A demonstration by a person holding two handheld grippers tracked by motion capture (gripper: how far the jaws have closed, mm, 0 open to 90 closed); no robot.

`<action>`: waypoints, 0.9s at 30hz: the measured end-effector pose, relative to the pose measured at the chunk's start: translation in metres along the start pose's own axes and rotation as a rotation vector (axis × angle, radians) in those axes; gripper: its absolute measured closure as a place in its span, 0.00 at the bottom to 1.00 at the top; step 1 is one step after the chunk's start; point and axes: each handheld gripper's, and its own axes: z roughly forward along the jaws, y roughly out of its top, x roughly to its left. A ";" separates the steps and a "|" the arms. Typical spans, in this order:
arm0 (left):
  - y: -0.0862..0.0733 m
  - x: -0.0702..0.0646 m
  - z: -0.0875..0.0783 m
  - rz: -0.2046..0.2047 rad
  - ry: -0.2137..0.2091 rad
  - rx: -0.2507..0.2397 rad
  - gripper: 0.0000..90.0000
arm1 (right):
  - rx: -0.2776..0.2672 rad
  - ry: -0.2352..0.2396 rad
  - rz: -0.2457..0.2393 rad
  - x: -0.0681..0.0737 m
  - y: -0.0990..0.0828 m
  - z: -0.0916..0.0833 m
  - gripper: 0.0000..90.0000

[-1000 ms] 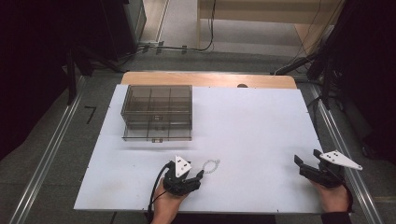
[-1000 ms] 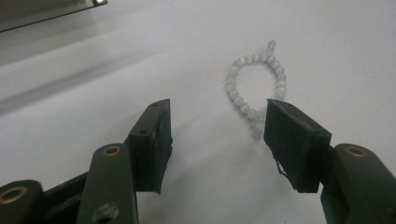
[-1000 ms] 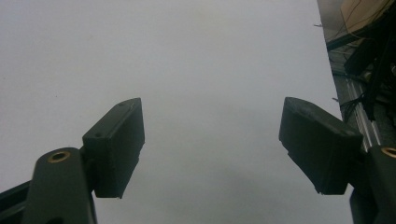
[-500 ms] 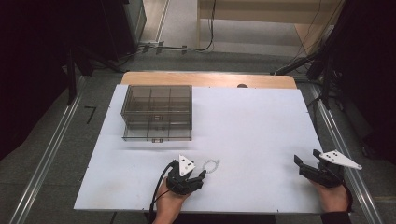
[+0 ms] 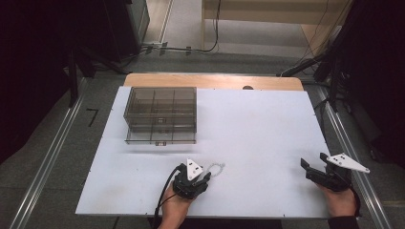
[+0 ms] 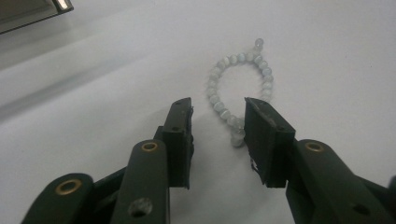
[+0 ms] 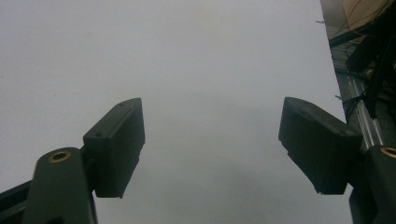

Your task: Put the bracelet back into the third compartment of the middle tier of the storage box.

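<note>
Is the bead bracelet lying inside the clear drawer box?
No, the bead bracelet lies on the white table, apart from the clear drawer box and just ahead of the left gripper.

A bracelet point(image 6: 240, 86) of pale, milky beads is laid flat as a loop on the white table point(image 5: 258, 129).

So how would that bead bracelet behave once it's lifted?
The bead bracelet is a loop of small round beads, so it would likely hang limp. It looks light. Smooth beads may slip between the left hand-held gripper's narrowing jaws, which have just been closing around its near end.
</note>
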 end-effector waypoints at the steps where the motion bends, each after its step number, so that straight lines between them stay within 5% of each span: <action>1: 0.000 0.000 0.000 -0.001 0.000 -0.001 0.71 | 0.000 -0.001 0.000 0.000 0.000 0.000 0.23; 11: 0.001 -0.005 0.001 0.041 0.006 0.004 0.86 | -0.003 -0.001 0.001 -0.001 0.000 0.000 0.23; 27: 0.002 -0.005 0.002 0.031 0.003 -0.004 0.96 | -0.002 -0.004 0.000 -0.001 0.000 -0.001 0.23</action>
